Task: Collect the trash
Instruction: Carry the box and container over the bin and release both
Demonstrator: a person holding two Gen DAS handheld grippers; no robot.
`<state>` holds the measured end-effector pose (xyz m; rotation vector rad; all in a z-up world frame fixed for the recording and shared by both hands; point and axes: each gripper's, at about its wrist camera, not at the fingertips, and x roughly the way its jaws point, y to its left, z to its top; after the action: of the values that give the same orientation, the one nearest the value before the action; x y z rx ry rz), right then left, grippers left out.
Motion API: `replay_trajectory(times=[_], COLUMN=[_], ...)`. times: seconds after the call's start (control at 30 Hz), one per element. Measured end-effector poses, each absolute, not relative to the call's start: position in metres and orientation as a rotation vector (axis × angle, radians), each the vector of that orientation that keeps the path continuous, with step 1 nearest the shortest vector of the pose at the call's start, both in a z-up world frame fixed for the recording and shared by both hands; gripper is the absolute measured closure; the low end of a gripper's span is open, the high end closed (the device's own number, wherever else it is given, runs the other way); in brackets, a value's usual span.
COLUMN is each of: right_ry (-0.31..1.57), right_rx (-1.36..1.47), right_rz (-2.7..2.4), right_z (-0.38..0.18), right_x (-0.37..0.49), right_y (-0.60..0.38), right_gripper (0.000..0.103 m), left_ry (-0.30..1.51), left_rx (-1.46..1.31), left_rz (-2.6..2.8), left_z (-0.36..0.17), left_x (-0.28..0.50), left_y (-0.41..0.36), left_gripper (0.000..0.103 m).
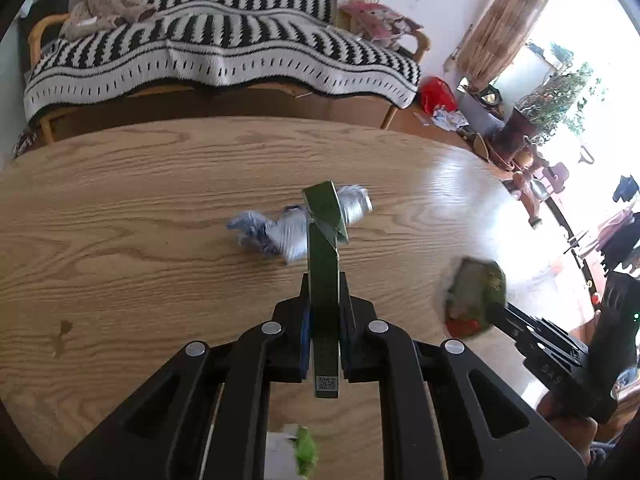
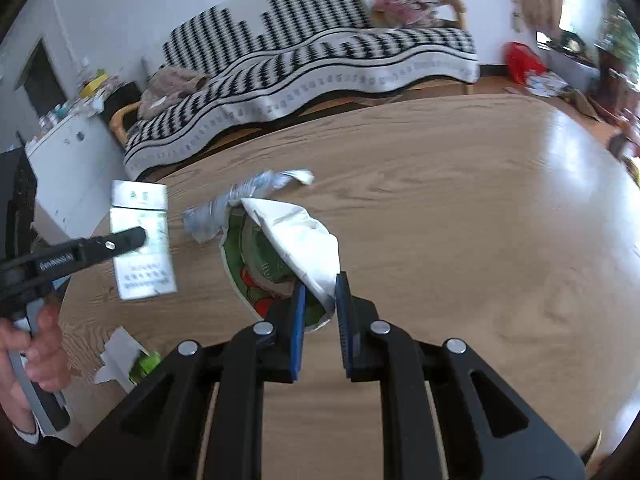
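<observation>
1. Left wrist view: The left tongs (image 1: pixel 325 304) are closed tight on a flat green box (image 1: pixel 325 248). The box sticks up and away from the tongs, above the wooden counter (image 1: pixel 140 240). Its far end is bent open.
2. Behind the box, a crumpled silver wrapper (image 1: pixel 280 232) lies near the middle of the counter.
3. Toward the right edge of the counter, the right tongs (image 1: pixel 494 310) hold a green and red lid (image 1: pixel 476 292). It looks blurry.
4. A small green and white scrap (image 1: pixel 298 450) lies at the near edge of the counter, under the left tongs.
5. Past the far edge of the counter stands a sofa with a black and white blanket (image 1: pixel 220 48).
6. Right wrist view: The right tongs (image 2: pixel 320 292) are closed on the rim of the round lid (image 2: pixel 280 256). It is white on one side, with green and red pictures on the other, and it is folded over.
7. The silver wrapper (image 2: pixel 224 212) lies on the counter (image 2: pixel 460 220), just behind the lid.
8. At the left edge of the counter, the left tongs (image 2: pixel 140 234) pinch the box (image 2: pixel 140 240), held by a hand (image 2: pixel 34 352). The box looks pale here.
9. The torn scrap (image 2: pixel 128 360) lies at the near left corner of the counter.
</observation>
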<state>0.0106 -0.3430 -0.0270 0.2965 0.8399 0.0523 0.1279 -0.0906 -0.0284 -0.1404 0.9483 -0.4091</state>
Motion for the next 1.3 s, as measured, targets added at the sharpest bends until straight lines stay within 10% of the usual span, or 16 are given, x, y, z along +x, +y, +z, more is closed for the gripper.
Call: replay_trajectory(times=[0.67, 1.3], right_ry=[0.814, 0.844], right_rx=[0.495, 0.597], right_rz=[-0.538, -0.614], right_z=[-0.045, -0.090], right_x=[-0.292, -0.343], right_y=[-0.555, -0.593], right_gripper=[0.088, 0.088], left_ry=[0.935, 1.135], left_rx=[0.110, 0.324], left_rz=[-1.006, -1.142], left_z=[-0.027, -0.140], left_x=[-0.043, -0.110], left_y=[-0.363, -0.481], left_gripper=[0.093, 0.093])
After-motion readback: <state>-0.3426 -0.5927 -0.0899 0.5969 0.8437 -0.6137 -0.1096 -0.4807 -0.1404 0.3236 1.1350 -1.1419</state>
